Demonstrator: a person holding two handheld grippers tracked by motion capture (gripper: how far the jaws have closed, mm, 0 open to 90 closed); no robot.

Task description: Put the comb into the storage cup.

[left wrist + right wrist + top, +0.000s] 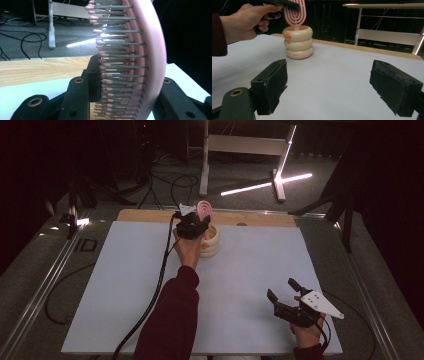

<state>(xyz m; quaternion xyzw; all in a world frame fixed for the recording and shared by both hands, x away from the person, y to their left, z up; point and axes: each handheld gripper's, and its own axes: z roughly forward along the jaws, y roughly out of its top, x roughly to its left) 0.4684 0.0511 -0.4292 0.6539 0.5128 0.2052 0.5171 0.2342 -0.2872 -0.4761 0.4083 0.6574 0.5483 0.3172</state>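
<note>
A pink vented hairbrush stands upright with its lower end inside a cream ring-stacked holder at the far middle of the white mat. My left gripper is shut on the brush's upper part. In the left gripper view the bristles and pink back of the brush sit pinched between the black jaws of the left gripper. In the right gripper view the brush rises from the holder, which bears a small orange mark. My right gripper rests near the front right, open with nothing between its pads.
A white mat covers the table, with a wooden strip along its far edge. Cables trail from both grippers. Beyond the table stand a white metal frame and floor cables. Metal rails run along the table's sides.
</note>
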